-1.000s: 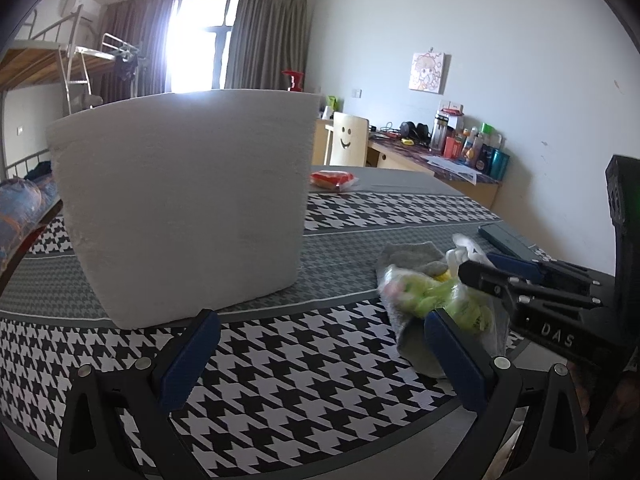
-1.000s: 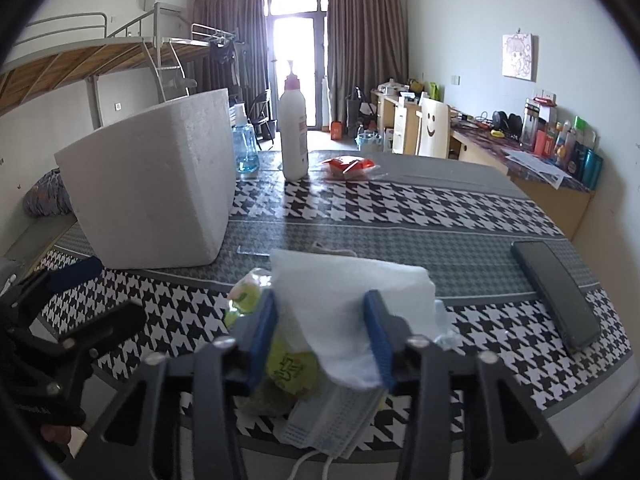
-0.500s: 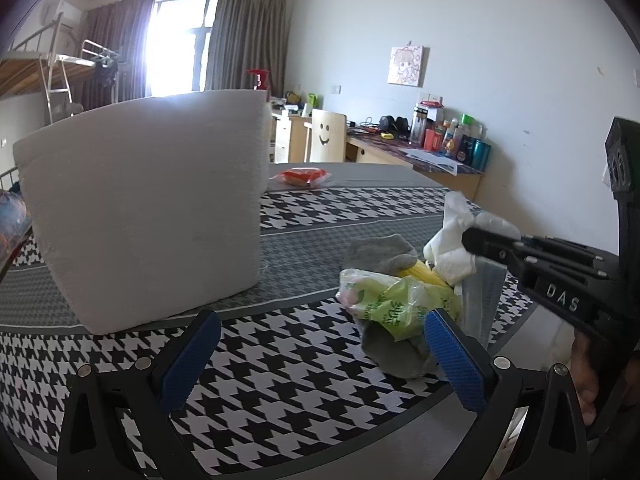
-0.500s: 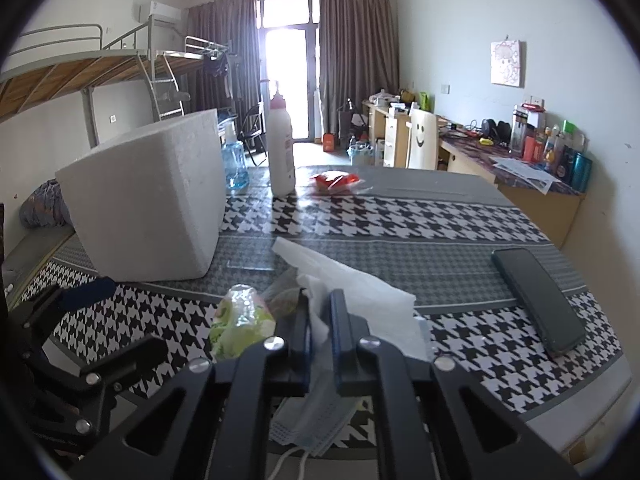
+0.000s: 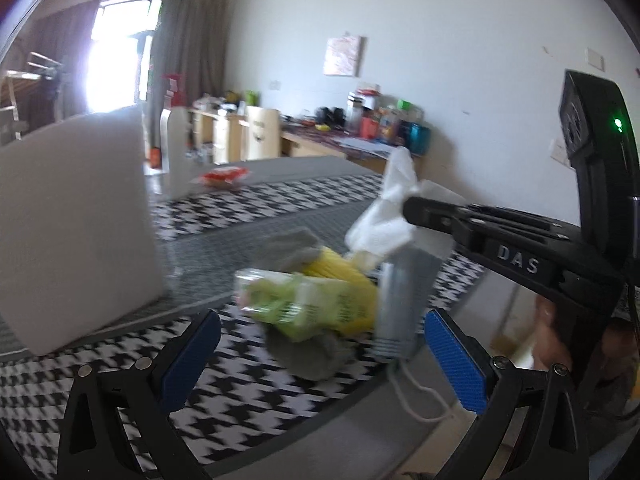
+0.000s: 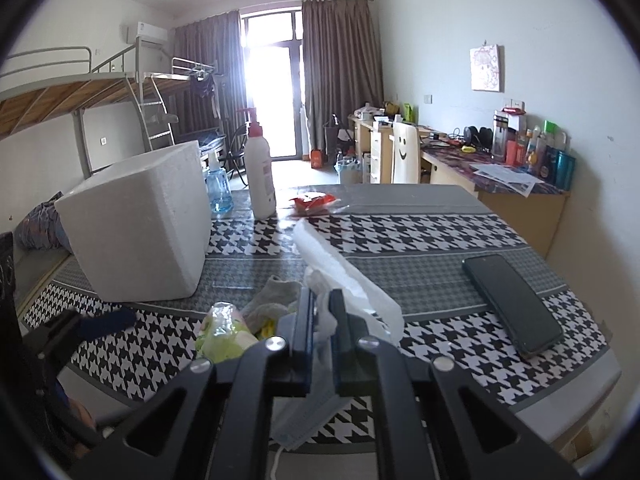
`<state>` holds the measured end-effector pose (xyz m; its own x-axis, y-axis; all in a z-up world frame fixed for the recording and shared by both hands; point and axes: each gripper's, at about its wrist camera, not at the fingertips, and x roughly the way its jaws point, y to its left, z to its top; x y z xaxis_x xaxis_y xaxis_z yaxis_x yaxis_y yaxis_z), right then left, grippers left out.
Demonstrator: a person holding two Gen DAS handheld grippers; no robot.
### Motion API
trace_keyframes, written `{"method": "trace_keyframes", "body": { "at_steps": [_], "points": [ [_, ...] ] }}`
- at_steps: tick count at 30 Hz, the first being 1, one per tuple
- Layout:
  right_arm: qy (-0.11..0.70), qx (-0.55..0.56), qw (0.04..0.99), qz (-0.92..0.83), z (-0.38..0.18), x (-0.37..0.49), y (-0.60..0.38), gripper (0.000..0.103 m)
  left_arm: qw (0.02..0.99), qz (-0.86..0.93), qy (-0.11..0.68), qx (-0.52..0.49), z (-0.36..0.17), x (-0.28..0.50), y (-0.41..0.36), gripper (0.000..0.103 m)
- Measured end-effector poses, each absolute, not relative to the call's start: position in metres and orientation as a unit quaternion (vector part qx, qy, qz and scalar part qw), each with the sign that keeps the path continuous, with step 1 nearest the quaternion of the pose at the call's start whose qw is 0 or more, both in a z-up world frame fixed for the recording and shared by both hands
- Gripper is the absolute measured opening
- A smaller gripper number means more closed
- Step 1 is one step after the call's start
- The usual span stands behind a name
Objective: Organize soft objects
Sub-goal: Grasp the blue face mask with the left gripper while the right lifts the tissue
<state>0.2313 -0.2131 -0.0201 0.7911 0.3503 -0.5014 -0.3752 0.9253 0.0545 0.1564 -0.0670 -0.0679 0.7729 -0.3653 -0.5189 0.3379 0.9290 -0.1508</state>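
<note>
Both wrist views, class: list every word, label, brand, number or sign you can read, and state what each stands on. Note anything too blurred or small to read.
"DAS": raised letters on the black right gripper, shut on the white paper tissue.
Green plastic packet: print, too blurred to read.
White pump bottle with red cap: label too small to read.
Pale chair back: a smiley face, no words.
Wall picture: nothing readable.

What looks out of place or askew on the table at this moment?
The face mask hangs over the table's near edge, its ear loop dangling off. The soft items, a grey sock and a green packet, lie in a loose heap. The right gripper pinches a white tissue.
</note>
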Motion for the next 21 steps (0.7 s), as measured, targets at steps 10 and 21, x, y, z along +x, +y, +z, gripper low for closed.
{"method": "trace_keyframes", "body": {
  "at_steps": [10, 21],
  "points": [
    [0.264, -0.015, 0.945, 0.190, -0.025, 0.229, -0.228, 0.010, 0.925, -0.243, 0.290, -0.011, -0.072, 0.163, -0.097, 0.074],
    [0.262, -0.002, 0.948, 0.180, -0.025, 0.226, -0.243, 0.010, 0.920, -0.258, 0.295, 0.006, -0.073, 0.170, -0.115, 0.054]
  ]
}}
